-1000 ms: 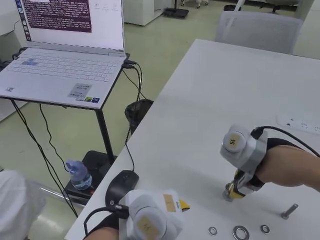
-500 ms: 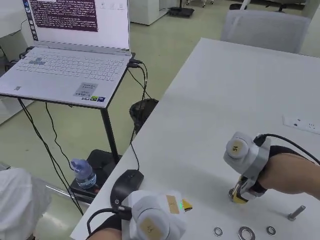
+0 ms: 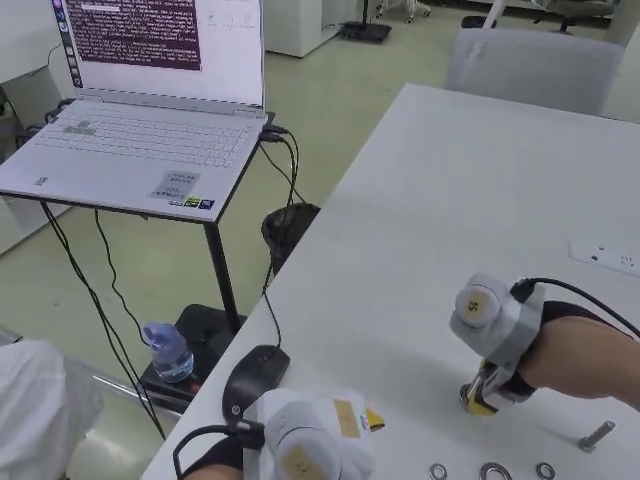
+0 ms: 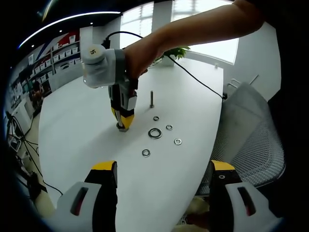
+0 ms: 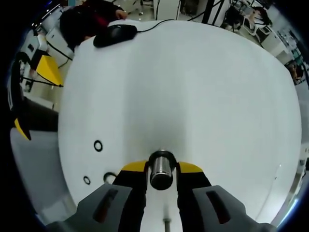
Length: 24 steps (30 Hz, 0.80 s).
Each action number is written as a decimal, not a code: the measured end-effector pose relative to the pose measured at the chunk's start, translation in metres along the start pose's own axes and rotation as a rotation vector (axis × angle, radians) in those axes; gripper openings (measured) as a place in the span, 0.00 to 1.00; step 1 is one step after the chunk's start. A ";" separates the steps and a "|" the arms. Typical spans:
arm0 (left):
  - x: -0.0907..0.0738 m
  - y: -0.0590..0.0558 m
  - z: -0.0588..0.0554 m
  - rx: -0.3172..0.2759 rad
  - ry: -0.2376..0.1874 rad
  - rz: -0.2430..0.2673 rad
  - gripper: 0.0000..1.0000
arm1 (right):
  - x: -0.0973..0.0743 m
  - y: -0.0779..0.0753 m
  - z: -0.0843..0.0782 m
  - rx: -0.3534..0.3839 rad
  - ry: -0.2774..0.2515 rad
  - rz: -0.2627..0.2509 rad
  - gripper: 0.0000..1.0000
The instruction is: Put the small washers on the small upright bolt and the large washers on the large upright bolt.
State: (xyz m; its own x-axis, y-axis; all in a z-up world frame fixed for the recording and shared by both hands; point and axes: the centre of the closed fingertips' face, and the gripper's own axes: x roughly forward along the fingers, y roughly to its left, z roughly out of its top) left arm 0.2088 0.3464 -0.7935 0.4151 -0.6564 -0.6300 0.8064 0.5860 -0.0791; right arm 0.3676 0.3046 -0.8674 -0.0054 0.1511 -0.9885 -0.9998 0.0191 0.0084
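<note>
Five washers [image 4: 155, 133] lay loose on the white table [image 4: 77, 111] near a slim upright bolt [image 4: 151, 98]. The right gripper [image 5: 162, 169] was clamped on a thick bolt [image 5: 161, 163], whose lower end touched the tabletop near the washers. The left gripper [image 4: 162, 166] hung wide open, holding nothing.

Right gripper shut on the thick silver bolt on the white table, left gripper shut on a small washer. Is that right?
No: the left gripper is open and empty, as the left gripper view shows. The right gripper is indeed shut on the thick silver bolt on the white table.
</note>
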 end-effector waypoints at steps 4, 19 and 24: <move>0.000 0.000 0.000 0.006 0.005 0.002 0.77 | -0.002 -0.005 0.001 -0.003 -0.018 -0.018 0.29; 0.000 -0.002 0.002 -0.002 0.002 0.007 0.77 | -0.034 -0.013 -0.007 -0.035 -0.079 -0.005 0.35; 0.000 -0.003 0.005 0.006 0.003 0.013 0.77 | -0.042 -0.013 -0.016 -0.066 -0.071 -0.021 0.34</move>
State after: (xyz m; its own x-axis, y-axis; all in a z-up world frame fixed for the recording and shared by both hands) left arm 0.2084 0.3429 -0.7895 0.4241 -0.6475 -0.6331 0.8036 0.5914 -0.0664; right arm 0.3802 0.2823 -0.8282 0.0143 0.2211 -0.9752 -0.9988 -0.0417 -0.0241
